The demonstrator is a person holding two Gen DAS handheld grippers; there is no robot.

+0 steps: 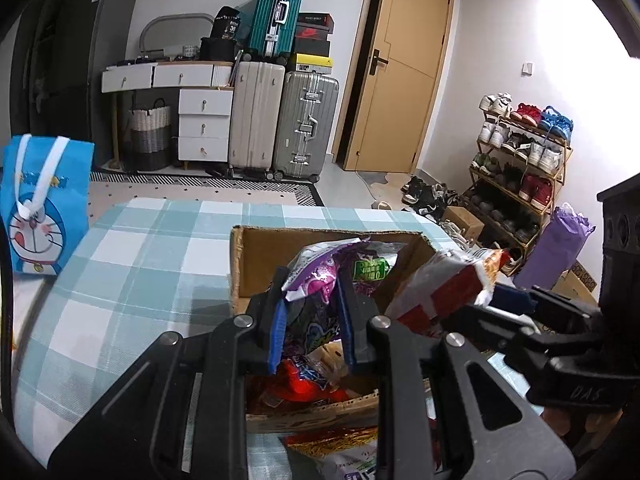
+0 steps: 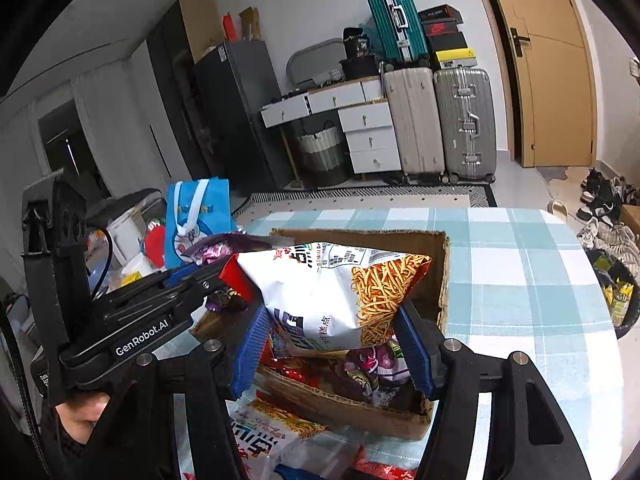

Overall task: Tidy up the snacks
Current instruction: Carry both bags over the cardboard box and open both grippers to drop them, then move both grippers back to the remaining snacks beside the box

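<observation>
An open cardboard box [image 1: 240, 264] [image 2: 442, 280] with several snack packets sits on the checked table. My left gripper [image 1: 312, 304] is shut on a purple snack packet [image 1: 316, 272] and holds it over the box; the packet also shows in the right wrist view [image 2: 218, 248]. My right gripper [image 2: 332, 320] is shut on a white and red noodle-snack bag [image 2: 336, 288] above the box; the bag also shows in the left wrist view [image 1: 444, 288]. More snack bags [image 2: 272, 436] lie on the table in front of the box.
A blue cartoon gift bag [image 1: 44, 208] [image 2: 198, 216] stands at the table's left side. The teal checked tablecloth [image 1: 140, 264] [image 2: 520, 280] spreads around the box. Suitcases [image 1: 280, 120], drawers and a shoe rack [image 1: 520, 168] stand beyond.
</observation>
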